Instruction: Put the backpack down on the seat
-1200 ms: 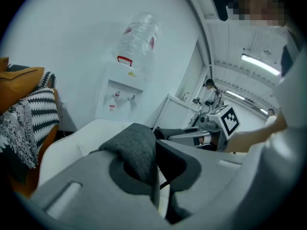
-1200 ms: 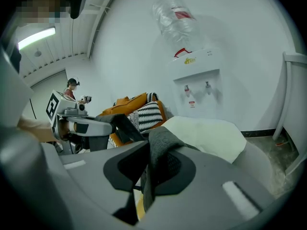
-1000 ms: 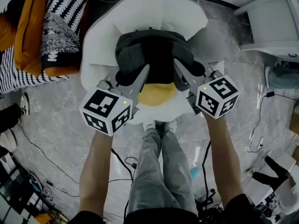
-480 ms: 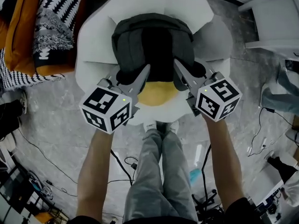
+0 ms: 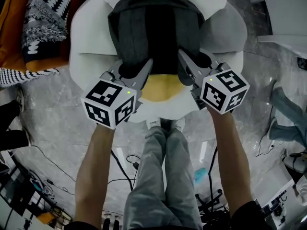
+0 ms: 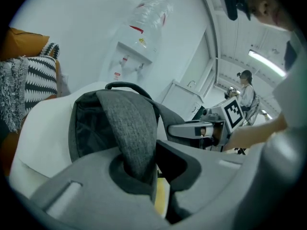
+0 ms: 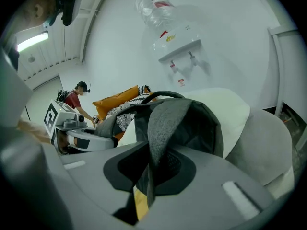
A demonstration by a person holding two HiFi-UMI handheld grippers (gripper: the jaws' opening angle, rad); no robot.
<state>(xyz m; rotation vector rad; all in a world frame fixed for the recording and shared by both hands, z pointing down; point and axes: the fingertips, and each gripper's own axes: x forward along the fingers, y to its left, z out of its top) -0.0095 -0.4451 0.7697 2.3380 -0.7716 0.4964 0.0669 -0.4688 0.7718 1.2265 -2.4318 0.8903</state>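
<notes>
Backpack (image 5: 153,32), dark grey, sits over the white seat (image 5: 88,42), strap side facing the person and top handle up by the backrest. Left gripper (image 5: 142,72) has its jaws nipped tight on the left-hand strap (image 6: 130,128), with the grey webbing squeezed into the notch between the pads. Right gripper (image 5: 188,63) mirrors it, jaws clamped on the right-hand strap (image 7: 160,126). The two grippers work the near edge of the bag, its black middle panel between them. A yellow patch (image 5: 160,87) shows at the seat front, just under the bag. Whether the bag's bottom touches the seat cushion, no view tells. Striped and orange cushions (image 5: 43,18) lie off to the left.
</notes>
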